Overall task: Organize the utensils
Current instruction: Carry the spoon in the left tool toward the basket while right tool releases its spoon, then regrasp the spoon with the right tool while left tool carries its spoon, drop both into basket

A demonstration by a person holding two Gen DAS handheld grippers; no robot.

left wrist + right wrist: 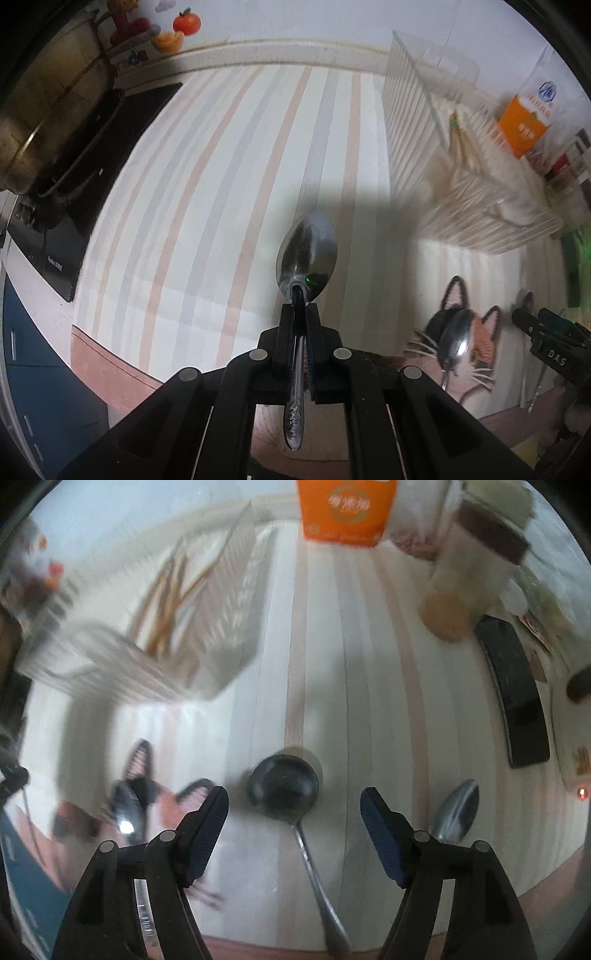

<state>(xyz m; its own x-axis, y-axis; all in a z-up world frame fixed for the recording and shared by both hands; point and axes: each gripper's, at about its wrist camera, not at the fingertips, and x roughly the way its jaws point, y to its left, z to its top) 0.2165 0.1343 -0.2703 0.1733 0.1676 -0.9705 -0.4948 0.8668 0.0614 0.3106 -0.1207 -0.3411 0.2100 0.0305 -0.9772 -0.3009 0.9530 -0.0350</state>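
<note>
Four spoons show across the two views. The left gripper (300, 308) has its jaws clamped on the neck of one spoon (307, 251), held above the desk (207, 192) with its bowl pointing forward and its patterned handle running back between the jaws. A second spoon (455, 338) lies on the cat picture (476, 339) printed on the striped desk cover, to the right of the held one.

The right gripper (294, 805) hangs over the desk with its jaws wide apart and nothing between them. Directly ahead of it, between the jaws, lies a round-bowled spoon (283, 788), its handle running back toward the camera. A fourth spoon (456, 812) lies just beside the right jaw, partly hidden behind it. In this view the spoon on the cat picture sits beside the left jaw.

One clear ribbed organizer tray (436, 147) stands at the back of the desk with chopsticks (460, 140) inside; their count is blurred. Behind it is one orange box (524, 125). A black phone (513, 698) lies to the right. On the far left, one metal pot (48, 122) sits on a black stove (107, 162).
</note>
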